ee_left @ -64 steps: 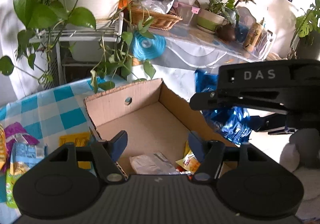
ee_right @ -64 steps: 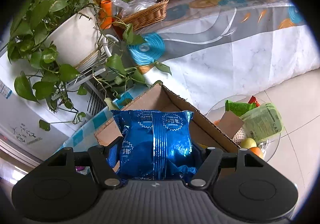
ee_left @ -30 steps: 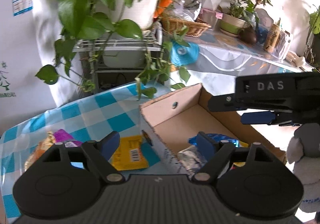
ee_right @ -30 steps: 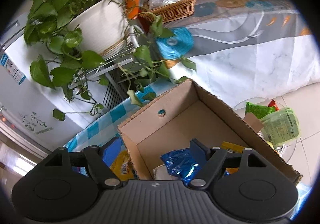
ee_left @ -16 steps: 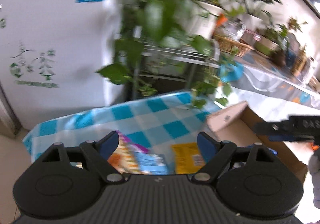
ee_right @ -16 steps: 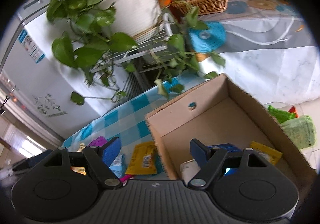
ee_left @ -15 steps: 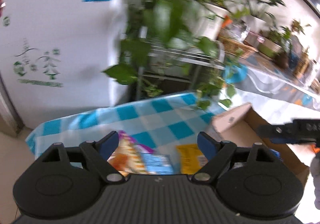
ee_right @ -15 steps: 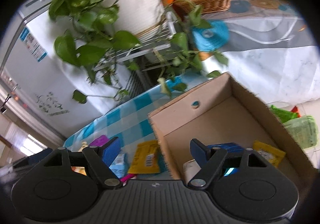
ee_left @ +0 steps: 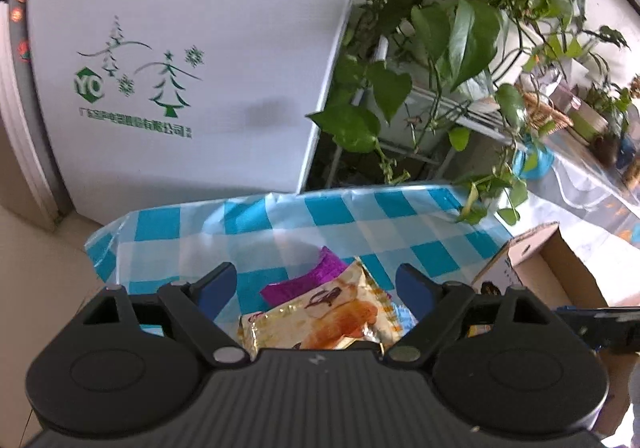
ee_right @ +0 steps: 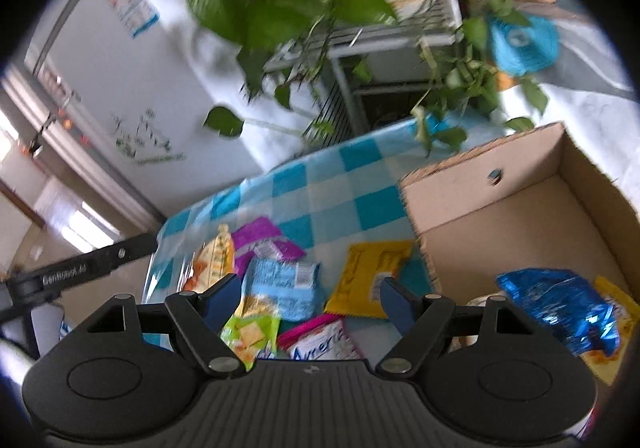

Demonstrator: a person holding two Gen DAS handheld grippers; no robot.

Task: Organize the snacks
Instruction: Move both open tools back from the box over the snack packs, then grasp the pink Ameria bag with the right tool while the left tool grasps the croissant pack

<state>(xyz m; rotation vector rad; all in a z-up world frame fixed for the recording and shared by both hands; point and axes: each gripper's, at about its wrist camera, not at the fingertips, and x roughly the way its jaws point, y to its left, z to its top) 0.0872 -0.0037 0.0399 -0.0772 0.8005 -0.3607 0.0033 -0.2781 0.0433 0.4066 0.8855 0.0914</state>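
Step in hand, as judged: fetching the next loose packet; both tongs are empty and aimed down at the pile.

- Left tongs [ee_left: 316, 284]: jaws spread wide, nothing between the pads. Directly beneath, a gold foil packet printed with a pastry [ee_left: 320, 318], overlapping a purple foil wrapper [ee_left: 310, 279].
- Right tongs [ee_right: 310, 298]: jaws likewise apart and empty, over a green cracker packet [ee_right: 250, 332], a white-and-pink lettered bag [ee_right: 320, 342], a pale blue packet [ee_right: 286, 288] and a flat yellow sachet [ee_right: 372, 276].
- Carrier: surface under a blue-and-white checked cloth [ee_right: 332, 184]; loose snacks cluster toward its near edge.
- Destination: open brown cardboard box [ee_right: 516, 224] at the surface's right edge, already containing a crumpled blue foil bag [ee_right: 556, 308].

Next move calls for lowering onto a single packet and closing on its edge; overlapping wrappers risk a double pick.

Beyond: trailing green pothos vines [ee_left: 452, 36] hang over the far edge, possible snag; white refrigerator with tree decals [ee_left: 168, 60] behind.
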